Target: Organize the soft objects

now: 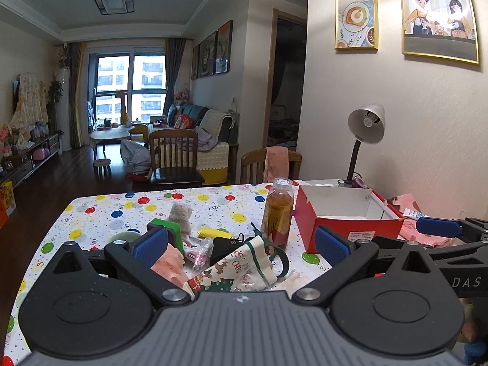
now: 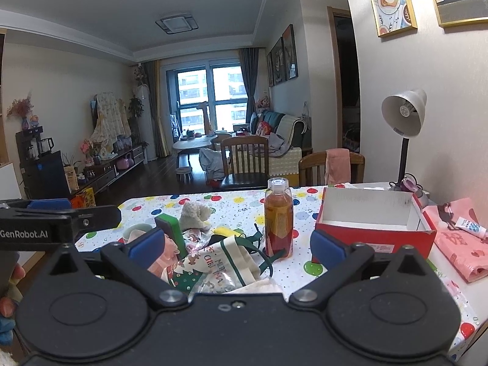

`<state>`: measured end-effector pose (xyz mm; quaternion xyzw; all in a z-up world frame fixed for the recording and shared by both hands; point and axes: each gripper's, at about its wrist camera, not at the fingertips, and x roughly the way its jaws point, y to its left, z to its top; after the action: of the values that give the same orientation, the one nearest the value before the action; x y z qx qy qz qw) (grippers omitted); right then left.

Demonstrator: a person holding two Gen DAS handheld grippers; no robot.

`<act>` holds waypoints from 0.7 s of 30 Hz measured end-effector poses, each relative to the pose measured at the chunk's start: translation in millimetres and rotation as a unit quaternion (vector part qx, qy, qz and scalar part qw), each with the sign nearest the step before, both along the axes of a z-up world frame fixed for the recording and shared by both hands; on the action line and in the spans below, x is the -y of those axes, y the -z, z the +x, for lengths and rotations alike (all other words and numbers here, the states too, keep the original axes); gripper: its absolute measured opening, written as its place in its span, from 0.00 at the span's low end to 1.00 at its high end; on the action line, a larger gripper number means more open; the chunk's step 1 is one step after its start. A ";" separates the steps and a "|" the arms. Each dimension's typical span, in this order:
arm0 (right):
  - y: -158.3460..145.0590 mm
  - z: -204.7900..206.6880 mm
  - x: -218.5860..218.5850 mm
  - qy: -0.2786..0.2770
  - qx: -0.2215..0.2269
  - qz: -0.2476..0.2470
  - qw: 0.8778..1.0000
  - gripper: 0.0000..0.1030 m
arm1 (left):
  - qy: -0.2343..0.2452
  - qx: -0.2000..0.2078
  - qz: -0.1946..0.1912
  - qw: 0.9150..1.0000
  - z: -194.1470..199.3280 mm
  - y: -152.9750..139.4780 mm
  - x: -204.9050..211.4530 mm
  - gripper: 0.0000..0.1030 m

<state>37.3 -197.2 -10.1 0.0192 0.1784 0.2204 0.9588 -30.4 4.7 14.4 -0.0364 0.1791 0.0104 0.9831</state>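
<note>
A pile of soft things lies on the balloon-print tablecloth (image 1: 100,213): a Christmas-print drawstring bag (image 1: 241,270) (image 2: 225,267), a pink cloth (image 1: 169,267) (image 2: 164,254), a beige fluffy sock (image 1: 181,215) (image 2: 195,213), a black pouch (image 1: 224,245) and a yellow item (image 1: 212,232) (image 2: 224,231). A green-and-black sponge block (image 1: 170,231) (image 2: 170,228) stands among them. An open red box (image 1: 347,216) (image 2: 375,224) with a white inside sits to the right. My left gripper (image 1: 241,244) is open and empty above the pile. My right gripper (image 2: 236,244) is open and empty, beside it.
A bottle of amber drink (image 1: 277,213) (image 2: 278,219) stands upright between the pile and the box. A desk lamp (image 1: 364,134) (image 2: 404,122) stands behind the box by the wall. A pink bag (image 2: 457,238) with a small tube (image 2: 471,226) lies right of the box. Wooden chairs stand beyond the table.
</note>
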 end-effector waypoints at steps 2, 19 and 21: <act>0.6 -0.1 -1.0 0.000 -0.001 -0.001 1.000 0.98 | 0.000 -0.003 -0.001 1.000 2.0 1.6 -1.6 1.00; 37.6 33.4 -5.8 -0.004 -0.057 -0.033 0.998 0.98 | 0.010 -0.046 0.012 0.999 42.8 53.6 -15.3 1.00; 44.5 37.1 -3.7 -0.004 -0.066 -0.039 0.997 0.97 | 0.009 -0.058 0.019 0.998 50.1 64.7 -16.5 1.00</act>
<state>74.4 -193.5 -54.6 -0.0046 0.2501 0.2156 0.9439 19.7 21.2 -50.3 -0.0157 0.2363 0.0069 0.9715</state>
